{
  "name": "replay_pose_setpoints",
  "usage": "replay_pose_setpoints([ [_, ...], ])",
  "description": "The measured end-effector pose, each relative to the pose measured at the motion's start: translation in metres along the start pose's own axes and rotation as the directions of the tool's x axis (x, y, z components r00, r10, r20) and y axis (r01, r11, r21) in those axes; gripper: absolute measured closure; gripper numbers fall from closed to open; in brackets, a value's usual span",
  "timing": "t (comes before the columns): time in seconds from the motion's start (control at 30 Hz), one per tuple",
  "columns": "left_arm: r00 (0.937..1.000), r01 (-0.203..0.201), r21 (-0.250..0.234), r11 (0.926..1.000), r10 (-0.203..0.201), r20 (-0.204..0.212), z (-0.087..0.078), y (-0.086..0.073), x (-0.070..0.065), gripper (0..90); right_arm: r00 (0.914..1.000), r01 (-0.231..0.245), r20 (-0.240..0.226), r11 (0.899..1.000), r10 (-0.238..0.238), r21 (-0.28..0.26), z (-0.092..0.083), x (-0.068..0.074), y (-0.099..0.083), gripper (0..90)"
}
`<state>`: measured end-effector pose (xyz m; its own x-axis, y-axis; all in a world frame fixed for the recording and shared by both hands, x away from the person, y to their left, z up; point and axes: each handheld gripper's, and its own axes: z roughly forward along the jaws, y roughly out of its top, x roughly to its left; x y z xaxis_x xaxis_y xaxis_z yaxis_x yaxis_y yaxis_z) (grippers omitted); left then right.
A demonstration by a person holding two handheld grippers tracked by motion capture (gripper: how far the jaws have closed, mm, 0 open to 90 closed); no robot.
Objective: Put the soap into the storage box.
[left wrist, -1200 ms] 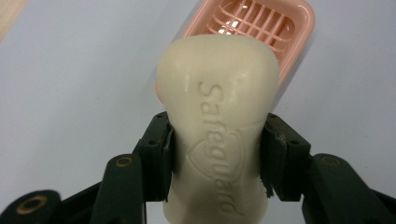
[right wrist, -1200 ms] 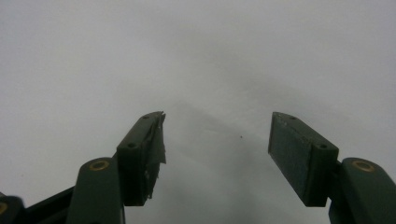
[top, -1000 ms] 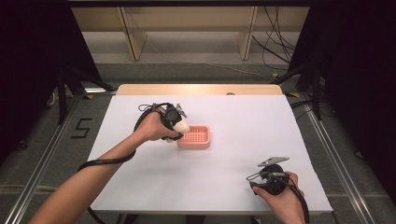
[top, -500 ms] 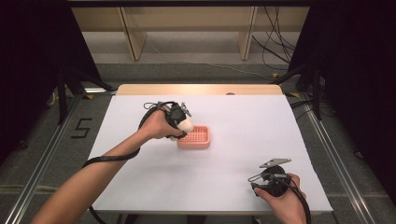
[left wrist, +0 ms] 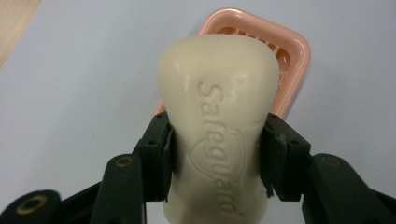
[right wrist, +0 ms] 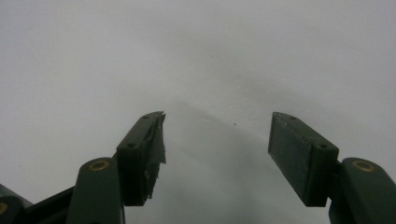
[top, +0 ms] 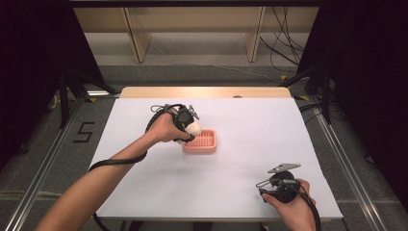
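Nearest, at the front edge of the white tabletop point(top: 240, 163), the right gripper point(top: 263, 188) is held low in the person's hand, its 2 jaws spread apart with nothing between them, as seen in the right gripper view point(right wrist: 217, 140). Farther in, the left gripper point(left wrist: 217, 149) is pinched on a cream bar of soap point(left wrist: 219, 107) marked "Safeguard", gripped at both sides. The soap point(top: 193, 128) is held just above the near left edge of a pink soap dish point(top: 204, 143), which lies on the tabletop near its middle.
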<state>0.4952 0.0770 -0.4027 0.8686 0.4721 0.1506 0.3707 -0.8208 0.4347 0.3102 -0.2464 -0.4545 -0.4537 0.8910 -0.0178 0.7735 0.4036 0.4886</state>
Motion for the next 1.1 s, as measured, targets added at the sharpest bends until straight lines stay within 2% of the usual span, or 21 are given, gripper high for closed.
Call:
replay_pose_setpoints([
  [0.47,0.9991,-0.041,-0.011,0.9991,0.041,-0.001,0.007,0.004,0.001,49.4,1.0,0.0,-0.002,1.0,0.0,0.003,0.0,0.0,0.0,36.6],
  [0.6,0.9993,-0.036,-0.014,0.9992,0.036,0.004,0.009,0.005,0.0,49.4,1.0,0.0,-0.002,1.0,0.0,0.003,0.0,0.0,0.0,36.6],
  [0.83,0.9986,-0.051,-0.024,0.9984,0.051,0.013,0.013,0.007,-0.001,49.4,1.0,0.003,-0.005,1.0,-0.003,0.002,0.0,-0.001,0.0,36.6],
  [0.9,0.9991,-0.039,-0.025,0.9989,0.039,0.017,0.014,0.007,-0.001,49.4,1.0,0.002,-0.001,1.0,-0.002,0.001,0.0,-0.001,0.0,36.6],
  [1.1,0.9984,-0.052,-0.027,0.9983,0.053,0.022,0.017,0.009,-0.001,49.4,1.0,-0.003,-0.003,1.0,0.003,0.0,0.0,-0.001,-0.001,36.6],
])
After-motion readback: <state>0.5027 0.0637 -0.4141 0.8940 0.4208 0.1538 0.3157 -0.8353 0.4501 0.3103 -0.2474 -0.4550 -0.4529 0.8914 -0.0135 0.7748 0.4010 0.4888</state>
